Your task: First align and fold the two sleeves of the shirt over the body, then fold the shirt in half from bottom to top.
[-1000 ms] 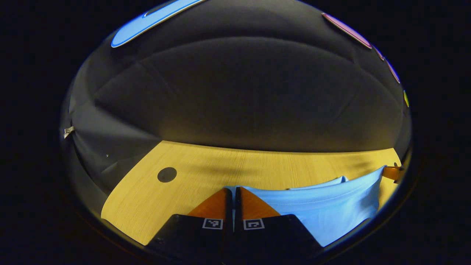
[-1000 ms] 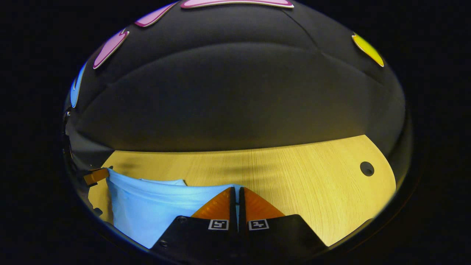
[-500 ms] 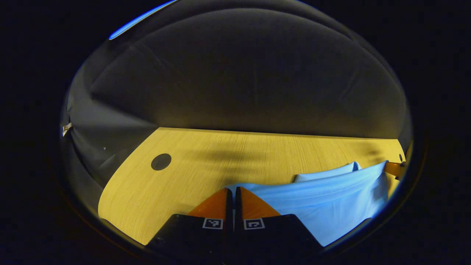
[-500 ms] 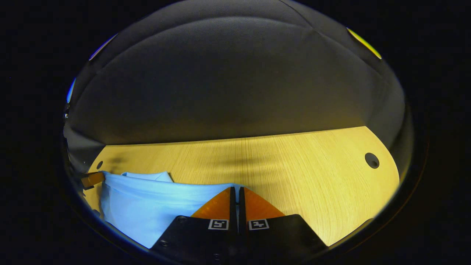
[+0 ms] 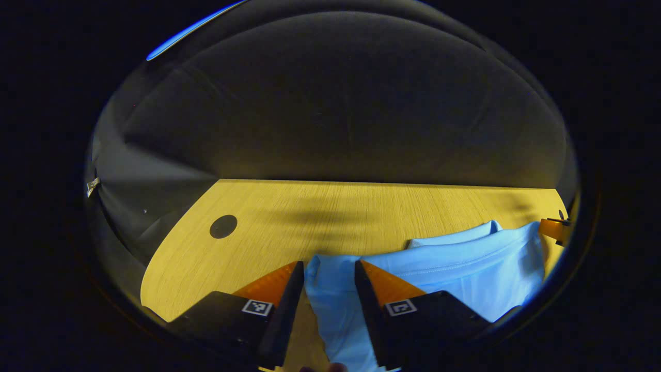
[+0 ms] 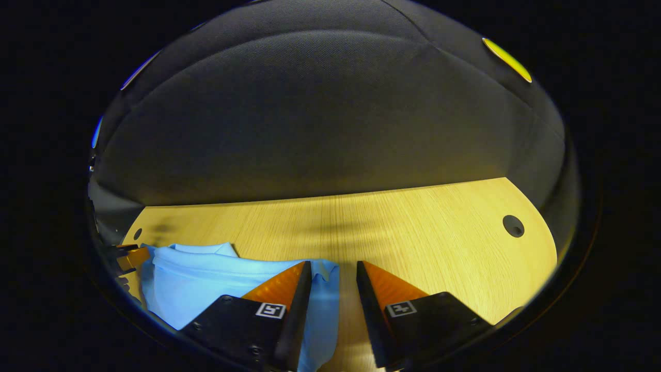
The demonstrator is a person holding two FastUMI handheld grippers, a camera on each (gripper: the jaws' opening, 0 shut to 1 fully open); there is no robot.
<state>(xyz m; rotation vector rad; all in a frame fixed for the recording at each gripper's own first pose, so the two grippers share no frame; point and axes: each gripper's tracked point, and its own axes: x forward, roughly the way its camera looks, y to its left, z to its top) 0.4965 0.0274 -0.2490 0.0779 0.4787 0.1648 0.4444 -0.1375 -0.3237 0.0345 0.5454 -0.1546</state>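
Two pairs of tongs hover low over a pale wooden surface [image 5: 258,227], each with its fingers spread apart and gripping nothing; a light blue shirt [image 5: 465,268] lies on the surface between them, already doubled over. In the left gripper view a corner of the shirt sits in the gap of the left tongs [image 5: 329,269], not pinched; in the right gripper view the opposite corner lies just inside the gap of the right tongs [image 6: 333,268], also loose. The cloth looks thin, soft and light; it will likely sag and crease, so the hemmed corners seem the best place to pinch. Beyond the shirt the surface runs bare to its far edge at the dark wall; a round hole [image 5: 223,226] sits off to the left side, another [image 6: 513,226] to the right.
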